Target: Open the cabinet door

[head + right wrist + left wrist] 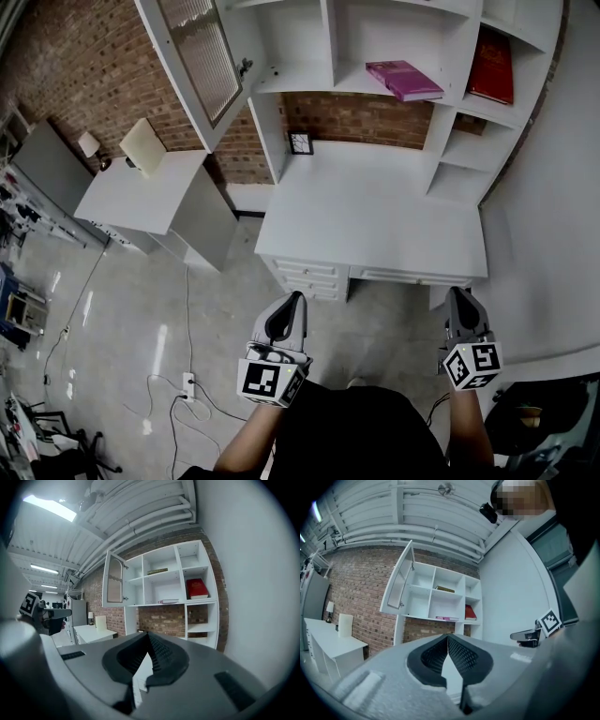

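The door [202, 61] already stands swung wide to the left of the cabinet [281, 79], its ribbed glass panel facing out and its knob [246, 67] on the edge towards the shelves, so the task looks done, or all but done. The compartment behind it is bare. Further right on the shelves lie a pink book [403, 79] and a red book [492, 66], and a small frame [300, 142] stands at the back of the desk [375, 216] below. The door hangs out over the gap between the desk and a side table [141, 192] against the brick wall [94, 56]. Both grippers are held well back from the desk, pointing about level at the cabinet. The left gripper [292, 298] is clenched with its pads meeting and nothing between them, and the right gripper [457, 292] is clenched on nothing too. From here the risks seem to come from the door itself. It juts into the room at head height, so a step forward on the left could knock a gripper against its edge or its glass. A further push on it could strain the hinges or drive it towards the wall. If the hinges are loose it could drift back, and neither gripper is near enough to catch it. The cables [183, 384] on the floor by the person's left could snag a foot.
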